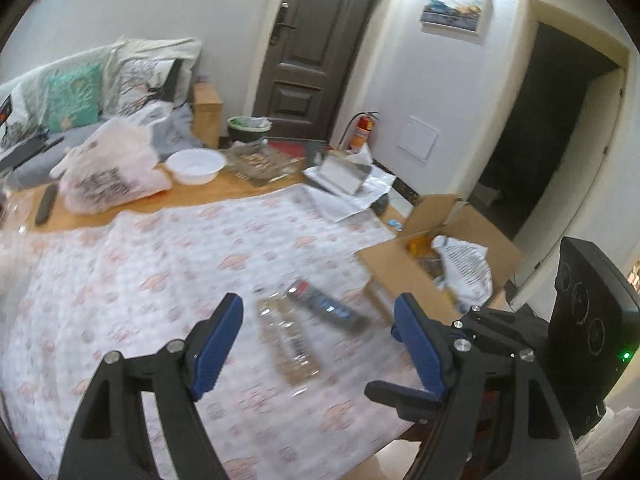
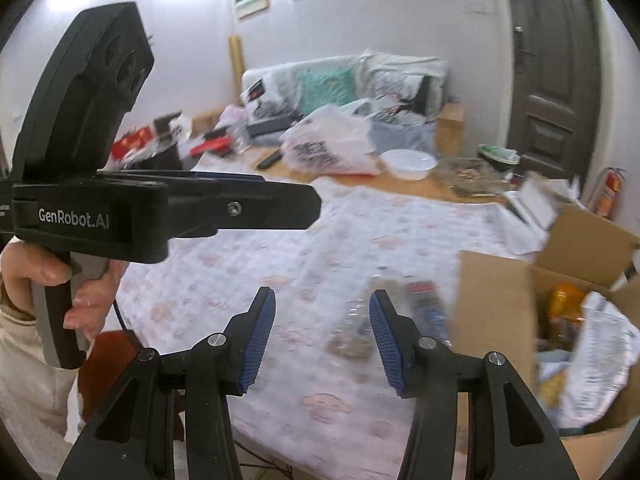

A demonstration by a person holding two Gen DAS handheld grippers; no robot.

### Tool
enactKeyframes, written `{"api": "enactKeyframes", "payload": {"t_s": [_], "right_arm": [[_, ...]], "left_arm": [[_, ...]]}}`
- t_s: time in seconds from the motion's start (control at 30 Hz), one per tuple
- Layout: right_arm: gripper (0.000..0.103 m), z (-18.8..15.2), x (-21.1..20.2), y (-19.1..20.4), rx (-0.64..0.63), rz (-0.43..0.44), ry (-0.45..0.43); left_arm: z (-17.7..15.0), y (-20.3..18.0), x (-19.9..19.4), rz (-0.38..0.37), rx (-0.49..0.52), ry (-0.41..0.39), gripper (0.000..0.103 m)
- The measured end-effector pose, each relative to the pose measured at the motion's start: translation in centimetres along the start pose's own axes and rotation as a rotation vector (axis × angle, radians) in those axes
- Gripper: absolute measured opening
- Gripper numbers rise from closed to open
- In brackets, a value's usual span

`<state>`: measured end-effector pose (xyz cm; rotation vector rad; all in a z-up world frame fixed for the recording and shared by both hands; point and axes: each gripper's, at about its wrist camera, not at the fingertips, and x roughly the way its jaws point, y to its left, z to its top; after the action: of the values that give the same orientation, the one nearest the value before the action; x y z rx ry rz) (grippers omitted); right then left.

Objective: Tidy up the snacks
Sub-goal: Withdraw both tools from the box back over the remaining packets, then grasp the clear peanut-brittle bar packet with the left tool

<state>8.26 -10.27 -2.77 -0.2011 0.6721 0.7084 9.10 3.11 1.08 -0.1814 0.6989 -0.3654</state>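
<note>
Your left gripper [image 1: 318, 338] has its blue-padded jaws wide apart with nothing between them; your right gripper [image 2: 322, 334] has its jaws parted narrower, also empty.

Progress, as a guess: partly done at most. The open brown cardboard box [image 1: 404, 268] sits just off the right edge of the table and already has stuff in it: an orange-lidded jar or packet [image 2: 564, 300], too blurred to tell which, and a crumpled white printed plastic bag [image 2: 604, 360].

Still out on the pink-patterned white tablecloth [image 1: 160, 280], near its right edge beside the box: two snack packs, touching or nearly so. One is a clear wrapper with tan biscuits and a barcode [image 1: 288, 344], the other a dark wrapper with a red end [image 1: 328, 308].

Counts: grippers two, box one, loose snacks on the cloth two. At the far edge sit one white plastic bowl [image 1: 195, 166] and one bulging white printed shopping bag [image 1: 108, 168].

You still need to box those two packs.
</note>
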Motion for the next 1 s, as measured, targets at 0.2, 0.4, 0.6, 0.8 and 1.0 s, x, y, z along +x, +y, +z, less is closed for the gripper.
{"api": "enactKeyframes", "payload": {"t_s": [0.2,0.4,0.6,0.8,1.0], "right_arm": [[0.045,-1.0,5.6,2.1,0.018,0.022,0.117],[0.045,-4.6,9.7,0.5,0.131,-0.084,0.171],[0.045,-6.2,11.2,-2.7,0.169,-0.252,0.174],[0.045,-5.3,12.1,-3.7,0.080,-0.339,0.162],[0.045,-5.6,11.9,-3.6,0.049,-0.327,0.155]], "left_arm": [[-2.6,4.2,1.0,0.006,-0.068,0.017,0.075],[-5.2,7.0,4.5,0.000,-0.130,0.066,0.075],[-6.4,7.3,8.2,0.002,-0.147,0.140,0.075],[-6.2,5.5,11.6,-0.034,-0.129,0.183,0.063],[-5.5,4.0,15.1,-0.006,-0.106,0.217,0.063]]}}
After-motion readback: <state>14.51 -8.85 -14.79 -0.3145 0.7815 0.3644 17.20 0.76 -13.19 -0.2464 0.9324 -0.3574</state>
